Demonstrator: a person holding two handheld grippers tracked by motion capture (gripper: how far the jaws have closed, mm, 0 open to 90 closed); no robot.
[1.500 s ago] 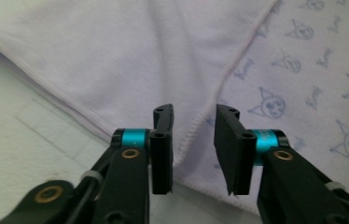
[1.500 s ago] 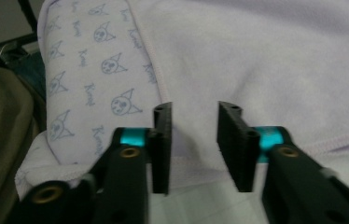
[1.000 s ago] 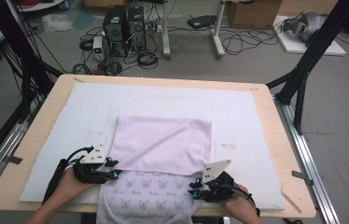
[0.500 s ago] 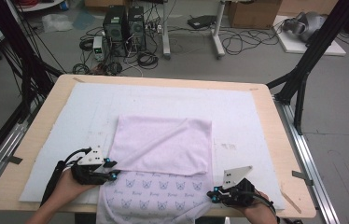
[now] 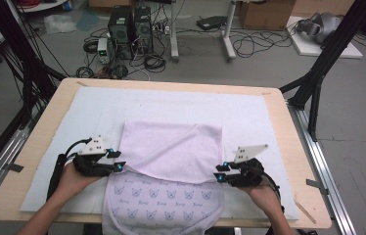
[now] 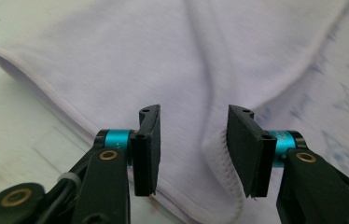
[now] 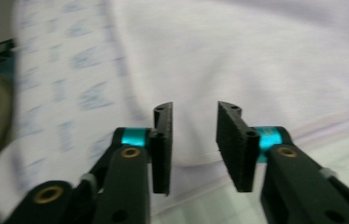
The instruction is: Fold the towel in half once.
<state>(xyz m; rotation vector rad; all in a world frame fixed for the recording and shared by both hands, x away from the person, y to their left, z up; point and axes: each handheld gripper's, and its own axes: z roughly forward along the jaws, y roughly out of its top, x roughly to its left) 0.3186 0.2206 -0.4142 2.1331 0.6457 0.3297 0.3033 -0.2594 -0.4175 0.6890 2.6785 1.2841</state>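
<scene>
A pale lilac garment point(image 5: 171, 152) lies on the white mat point(image 5: 73, 112), its plain upper layer folded over a printed lower part point(image 5: 161, 196) that hangs off the table's front edge. My left gripper point(image 5: 118, 160) sits at the fold's left edge. In the left gripper view its jaws point(image 6: 193, 140) have just been opening and stand apart over a stitched hem point(image 6: 219, 163) without pressing it. My right gripper point(image 5: 218, 175) is at the fold's right edge. In the right gripper view it point(image 7: 194, 140) has just been opening too, and the cloth point(image 7: 256, 56) lies beyond the gap.
The wooden table point(image 5: 288, 127) has metal rails along both sides. Black frame legs point(image 5: 318, 73) stand at the back corners. On the floor behind are computer towers point(image 5: 129, 24), tangled cables and a cardboard box.
The right gripper swung out to the right, then came up beside the fold's right edge, jaws now apart. The left gripper moved a little farther up the table.
</scene>
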